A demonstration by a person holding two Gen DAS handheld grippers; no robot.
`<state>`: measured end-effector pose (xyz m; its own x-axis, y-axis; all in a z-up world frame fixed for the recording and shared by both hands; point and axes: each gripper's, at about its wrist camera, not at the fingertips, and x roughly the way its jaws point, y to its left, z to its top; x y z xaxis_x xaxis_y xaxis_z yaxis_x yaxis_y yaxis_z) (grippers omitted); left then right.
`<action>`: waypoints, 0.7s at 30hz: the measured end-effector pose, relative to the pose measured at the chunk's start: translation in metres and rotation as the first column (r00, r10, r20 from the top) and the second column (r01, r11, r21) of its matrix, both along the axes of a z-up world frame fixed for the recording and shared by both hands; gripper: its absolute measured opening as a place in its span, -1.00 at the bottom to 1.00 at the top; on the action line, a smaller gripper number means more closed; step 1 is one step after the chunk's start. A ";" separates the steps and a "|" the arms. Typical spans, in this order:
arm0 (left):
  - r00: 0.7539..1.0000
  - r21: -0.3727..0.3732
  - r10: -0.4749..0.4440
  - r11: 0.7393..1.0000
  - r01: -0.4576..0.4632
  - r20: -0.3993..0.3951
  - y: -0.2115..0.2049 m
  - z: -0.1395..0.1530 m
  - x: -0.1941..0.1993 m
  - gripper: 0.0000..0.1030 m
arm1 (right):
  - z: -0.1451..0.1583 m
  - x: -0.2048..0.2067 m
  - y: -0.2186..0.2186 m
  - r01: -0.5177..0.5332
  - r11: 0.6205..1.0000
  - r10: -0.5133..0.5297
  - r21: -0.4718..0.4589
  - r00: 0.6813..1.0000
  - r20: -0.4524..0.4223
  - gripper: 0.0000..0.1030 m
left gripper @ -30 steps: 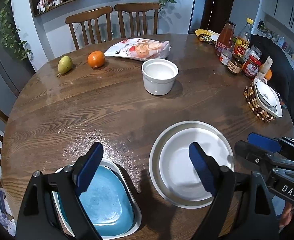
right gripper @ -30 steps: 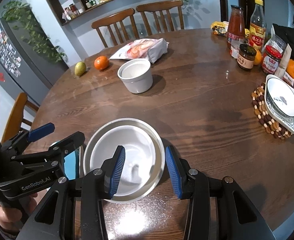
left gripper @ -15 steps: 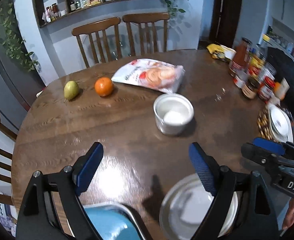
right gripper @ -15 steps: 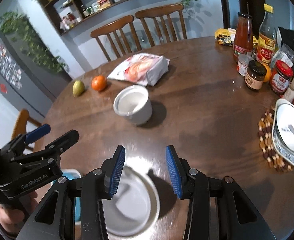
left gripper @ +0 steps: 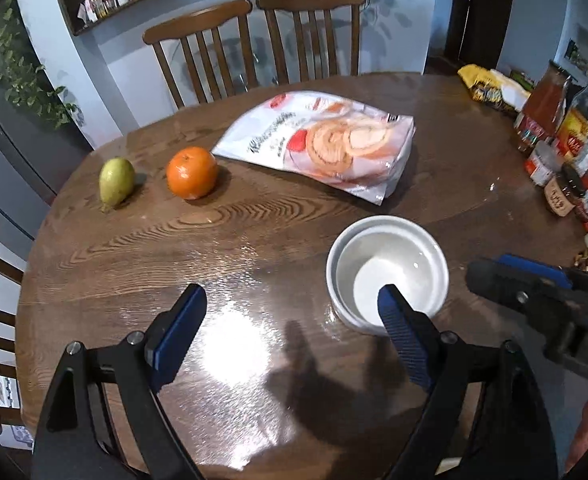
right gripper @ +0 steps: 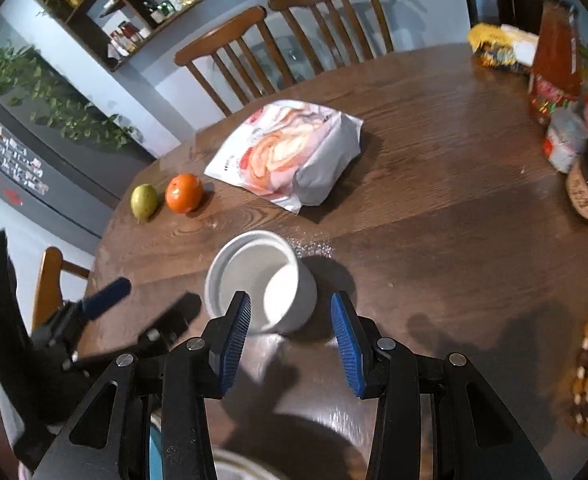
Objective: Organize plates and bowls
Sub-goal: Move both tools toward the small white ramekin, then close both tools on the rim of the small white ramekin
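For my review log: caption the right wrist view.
Open right gripper lined up on the white bowl on the wooden table.

The left claw (left gripper: 292, 320) has a matte black frame with triangular cut-outs, silver round screws at the joints, and two fingers faced with ribbed dark-blue pads (left gripper: 180, 326). The right claw (right gripper: 290, 334) is built alike: black angular arms, silver screw heads, blue grooved pads (right gripper: 236, 338) with fine ridges. Seen from the left wrist view, the right claw's side carries white lettering starting "D" and a blue-tipped lever. A strip of reddish skin (left gripper: 584, 428) shows beneath it at the picture's lower right edge.
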<state>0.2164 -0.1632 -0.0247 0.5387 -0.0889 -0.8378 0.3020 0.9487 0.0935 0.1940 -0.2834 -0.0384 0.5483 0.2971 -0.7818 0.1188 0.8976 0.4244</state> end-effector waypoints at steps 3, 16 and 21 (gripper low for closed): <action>1.000 0.001 0.005 1.000 -0.005 -0.009 -0.006 -0.007 0.007 0.66 | -0.010 0.014 0.001 -0.014 1.000 0.014 0.012 1.000 -0.005 -0.17; 0.997 0.017 -0.009 1.000 0.011 -0.072 -0.028 -0.037 0.022 0.00 | -0.040 0.042 0.011 -0.082 0.995 0.085 0.050 0.995 -0.060 -0.36; 0.995 0.030 -0.027 0.999 0.030 -0.094 -0.033 -0.045 0.021 -0.32 | -0.043 0.045 0.014 -0.101 0.995 0.100 -0.008 0.993 -0.070 -0.57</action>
<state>0.2379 -0.1958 -0.0693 0.4555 -0.0763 -0.8869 0.3376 0.9367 0.0929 0.2390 -0.2698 -0.0810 0.4606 0.3385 -0.8205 0.0562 0.9114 0.4076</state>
